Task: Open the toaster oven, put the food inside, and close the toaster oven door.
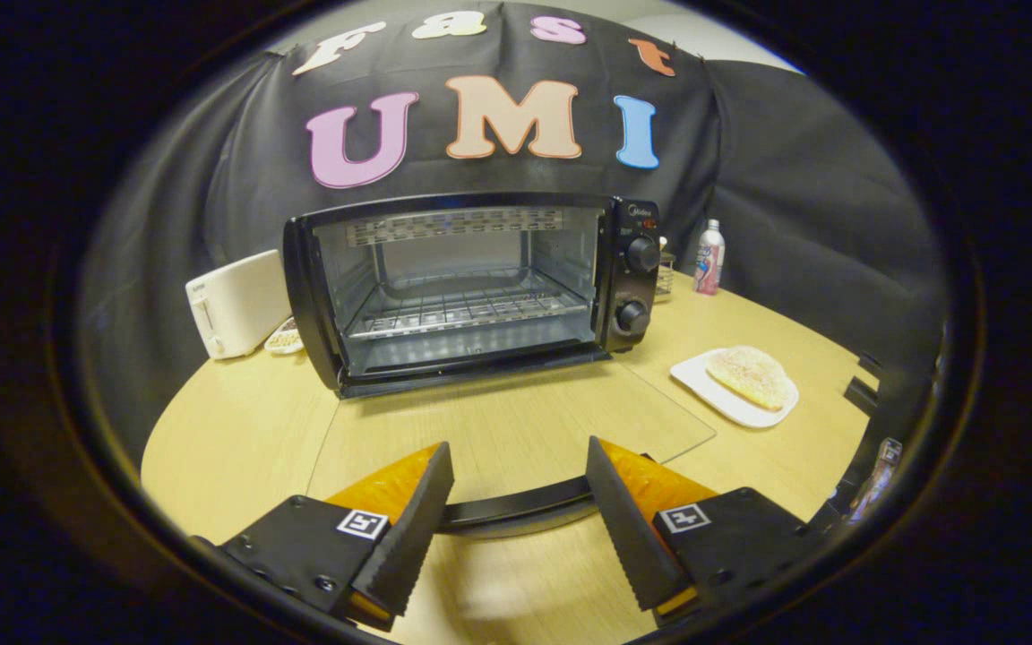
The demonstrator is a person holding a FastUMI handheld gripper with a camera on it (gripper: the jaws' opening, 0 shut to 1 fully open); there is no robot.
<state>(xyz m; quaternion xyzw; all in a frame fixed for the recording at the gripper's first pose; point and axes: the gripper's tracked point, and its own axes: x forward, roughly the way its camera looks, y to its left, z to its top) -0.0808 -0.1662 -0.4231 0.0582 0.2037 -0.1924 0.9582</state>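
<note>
The toaster oven (471, 291) stood open, its glass door (516, 430) flat on the table (238, 430); the gripper (516, 502) hovered wide (holding nothing) astride the handle (516, 511), bread (753, 376) plated beyond

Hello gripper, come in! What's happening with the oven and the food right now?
Gripper open, fingers either side of the door handle, holding nothing. Toaster oven door down flat, rack bare. Food on white plate, beyond the fingers. Nothing blocking.

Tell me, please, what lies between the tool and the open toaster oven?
In the gripper view, the oven's glass door lies flat on the table, its handle between the open tool's fingers. Nothing else lies before the toaster oven.
</note>
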